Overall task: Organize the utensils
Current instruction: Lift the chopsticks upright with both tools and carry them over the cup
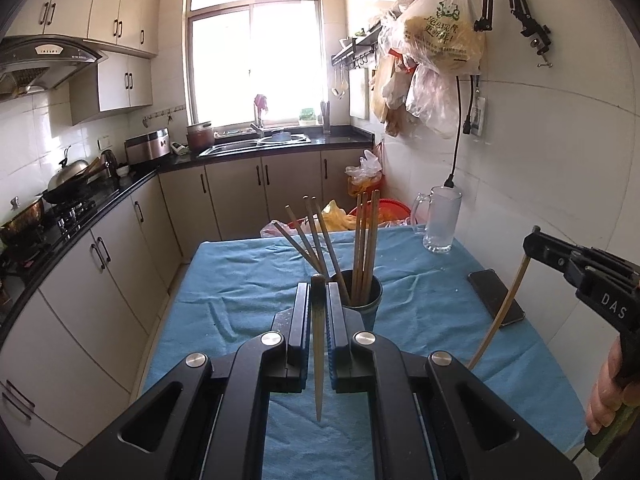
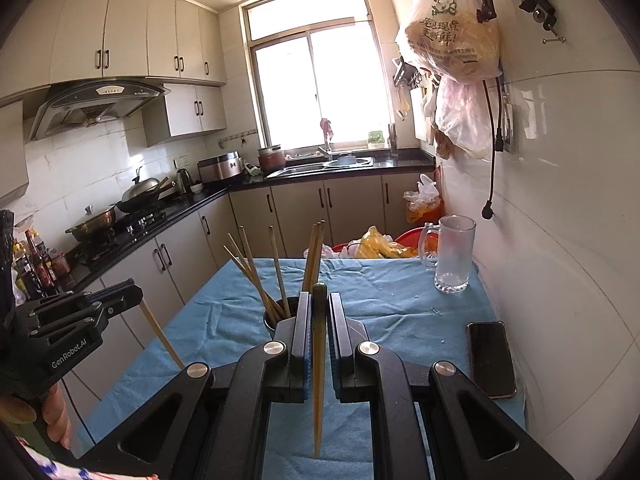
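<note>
The left gripper [image 1: 319, 292] and right gripper [image 2: 319, 300] each pinch one chopstick, tips hanging down, near the cup [image 1: 366, 294] mid-table. Dangling sticks may swing, miss the rim, or tip the cup.

Daylight is pouring through a tall window [image 1: 254, 56] at twelve o'clock, glaring above a dark counter [image 1: 288, 148]. Cream cabinets [image 1: 116, 8] are lining the wall from nine to eleven o'clock, over a range hood [image 2: 100, 104]. White tiled wall [image 1: 560, 152] is running along three o'clock, plastic bags [image 1: 436, 36] hanging on it.
</note>
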